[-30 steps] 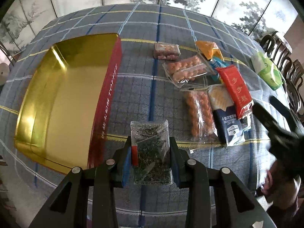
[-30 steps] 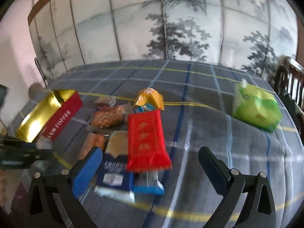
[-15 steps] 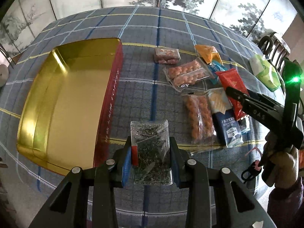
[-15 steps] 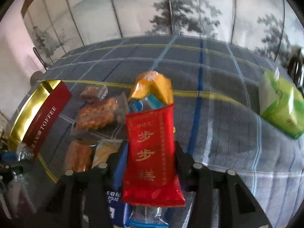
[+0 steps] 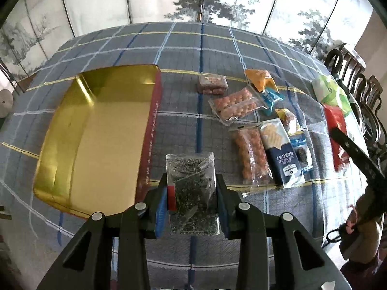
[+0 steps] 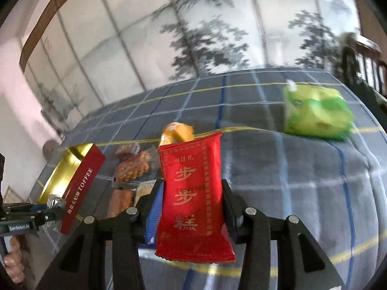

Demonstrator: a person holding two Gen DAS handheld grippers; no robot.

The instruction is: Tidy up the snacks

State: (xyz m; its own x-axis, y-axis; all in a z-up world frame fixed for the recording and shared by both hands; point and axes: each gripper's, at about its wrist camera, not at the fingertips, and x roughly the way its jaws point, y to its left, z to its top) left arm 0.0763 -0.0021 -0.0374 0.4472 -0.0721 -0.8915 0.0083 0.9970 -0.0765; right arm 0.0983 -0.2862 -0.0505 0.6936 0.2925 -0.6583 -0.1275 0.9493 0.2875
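**Readable text**

Red tin wall (image 6: 82, 188), lower left of right wrist view: "TOFFEE" after Chinese characters. Red packet (image 6: 192, 193), centre: gold "步步糕". Left gripper body (image 6: 19, 227), left edge: "GenRobot.AI". Navy packet (image 5: 283, 154): print illegible.

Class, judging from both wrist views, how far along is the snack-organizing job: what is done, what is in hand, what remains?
Done: nothing yet; the gold toffee tin holds no snacks. In hand: the left gripper clamps a clear packet of dark seaweed-like bits; the right gripper clamps a red snack packet, lifted off the table. Left: the peanut packs, cracker pack, orange pack and others lie on the tablecloth.
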